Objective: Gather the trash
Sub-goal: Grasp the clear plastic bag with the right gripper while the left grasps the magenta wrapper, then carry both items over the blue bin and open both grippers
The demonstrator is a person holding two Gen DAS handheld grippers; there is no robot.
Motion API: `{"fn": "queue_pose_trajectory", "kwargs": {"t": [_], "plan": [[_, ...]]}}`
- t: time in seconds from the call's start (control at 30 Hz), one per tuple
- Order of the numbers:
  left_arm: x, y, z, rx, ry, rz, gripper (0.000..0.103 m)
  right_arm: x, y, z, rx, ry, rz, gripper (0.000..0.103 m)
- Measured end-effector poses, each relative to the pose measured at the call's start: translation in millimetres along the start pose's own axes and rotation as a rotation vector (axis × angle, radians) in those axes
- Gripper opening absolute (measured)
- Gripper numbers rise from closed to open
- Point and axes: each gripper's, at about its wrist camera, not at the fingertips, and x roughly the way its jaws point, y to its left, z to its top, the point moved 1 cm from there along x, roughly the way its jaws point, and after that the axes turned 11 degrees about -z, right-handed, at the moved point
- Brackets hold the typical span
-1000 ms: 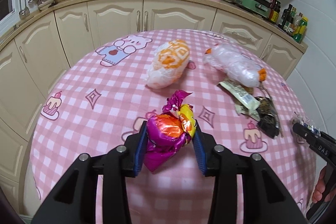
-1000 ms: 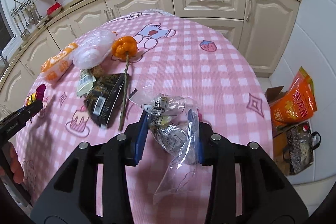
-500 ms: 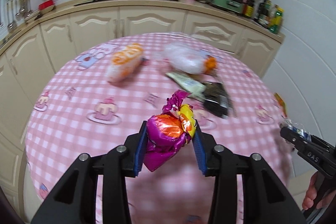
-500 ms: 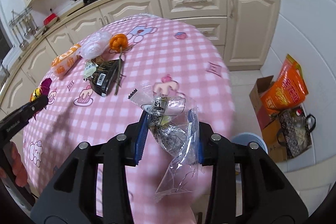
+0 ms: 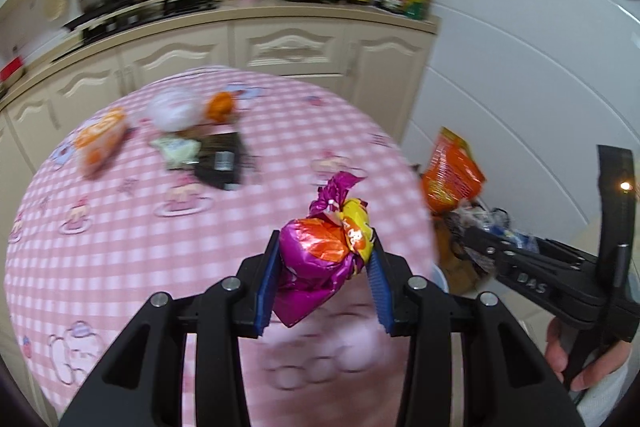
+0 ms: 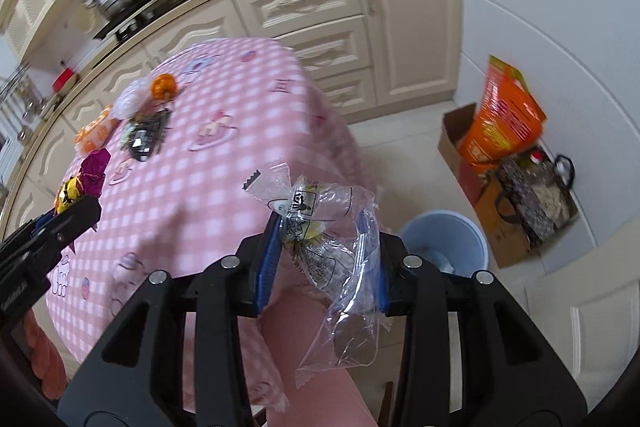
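Note:
My left gripper (image 5: 324, 279) is shut on a crumpled purple, orange and yellow foil wrapper (image 5: 320, 259), held above the near right edge of the pink checked table (image 5: 120, 247). My right gripper (image 6: 322, 259) is shut on a clear printed plastic bag (image 6: 332, 251), held off the table's right side above the floor. A light blue bin (image 6: 448, 243) stands on the floor just right of that gripper. More trash lies at the table's far side: an orange-printed bag (image 5: 100, 143), a white bag (image 5: 172, 111), a black packet (image 5: 222, 163).
Cream kitchen cabinets (image 6: 320, 7) curve behind the table, with pots and bottles on the counter. A cardboard box (image 6: 472, 155) with an orange bag (image 6: 504, 123) and a dark handbag (image 6: 536, 195) sits by the white wall. A hand (image 5: 580, 359) grips the right gripper's handle.
Both grippers have swung to the right, away from the table's middle, each keeping its wrapper. The blue bin and the floor boxes have come into the right wrist view.

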Motion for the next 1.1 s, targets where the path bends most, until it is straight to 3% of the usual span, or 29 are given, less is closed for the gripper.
{"fn": "queue_pose_trajectory", "kwargs": {"t": [0.63,0.93,1.1], "plan": [[98.0,-145.1,-3.6,0.190,0.171,-0.208,0.040,3.7,-145.0,-33.7,0.256,0.062,-0.154,0.039],[155.8,-194.4,-2.3,0.265,0.251,-0.242,0.040,22.6,-198.9,-37.2,0.355,0.115,-0.219,0.039],[181.0,-201.3,3.5,0.267,0.269,-0.245,0.041,30.1,-214.9,-36.1,0.379,0.132,-0.237,0.039]]}}
